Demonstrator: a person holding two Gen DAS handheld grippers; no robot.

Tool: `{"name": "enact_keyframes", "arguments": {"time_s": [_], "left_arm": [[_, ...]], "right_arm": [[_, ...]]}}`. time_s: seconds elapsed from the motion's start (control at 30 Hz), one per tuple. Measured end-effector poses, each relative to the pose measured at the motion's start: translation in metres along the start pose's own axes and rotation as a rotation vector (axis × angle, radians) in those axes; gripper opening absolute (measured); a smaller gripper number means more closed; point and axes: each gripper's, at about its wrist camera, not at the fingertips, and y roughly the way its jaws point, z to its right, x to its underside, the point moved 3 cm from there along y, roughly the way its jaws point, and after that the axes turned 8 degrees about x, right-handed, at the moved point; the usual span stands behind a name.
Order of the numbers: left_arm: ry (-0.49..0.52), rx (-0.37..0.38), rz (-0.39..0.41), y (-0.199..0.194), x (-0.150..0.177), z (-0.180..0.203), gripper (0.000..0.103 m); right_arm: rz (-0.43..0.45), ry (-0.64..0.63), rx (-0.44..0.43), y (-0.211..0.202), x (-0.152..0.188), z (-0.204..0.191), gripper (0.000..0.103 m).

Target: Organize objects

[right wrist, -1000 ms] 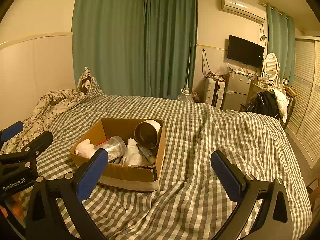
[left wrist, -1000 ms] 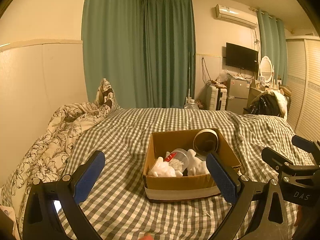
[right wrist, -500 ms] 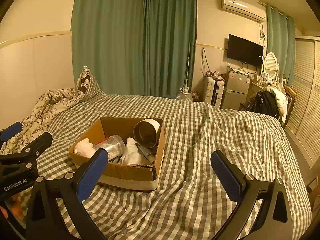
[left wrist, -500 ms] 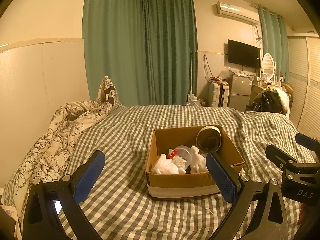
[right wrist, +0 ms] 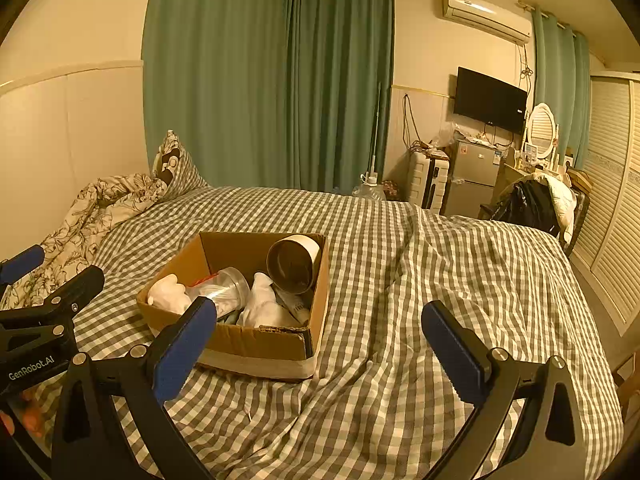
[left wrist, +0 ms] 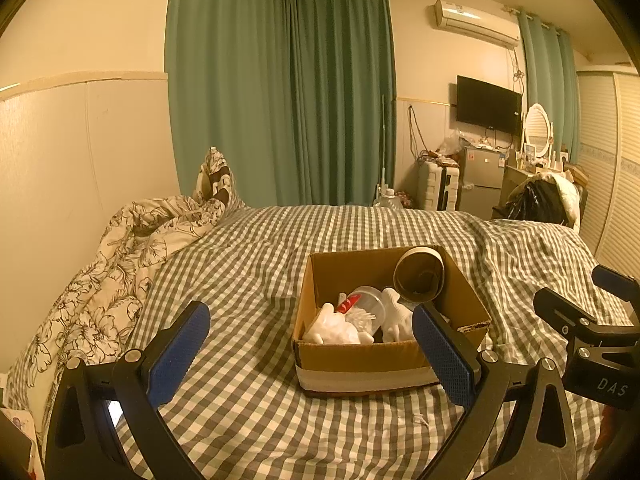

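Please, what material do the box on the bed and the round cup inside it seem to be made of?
Box: looks like corrugated cardboard, matte brown, with a torn, fluted top edge and a pale tape band around its base.
Cup: probably paper, with a pale matte outside and a darker inside; it leans in the far corner. The warm light leaves this open.

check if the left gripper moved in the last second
Yes. In the left wrist view the cardboard box and TV slid rightward past the left gripper, so it swung left; the jaws stay open.
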Motion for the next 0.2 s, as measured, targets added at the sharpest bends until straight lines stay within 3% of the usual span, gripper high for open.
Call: {"name": "enact_keyframes", "arguments": {"time_s": [0.2], "left_arm": [[0.003,0.002,-0.002,0.0004,0.0014,0.0006,0.103]], "right_arm": [[-0.002,0.000,0.000,0.0003,0.0006,-0.0002,0.103]]}}
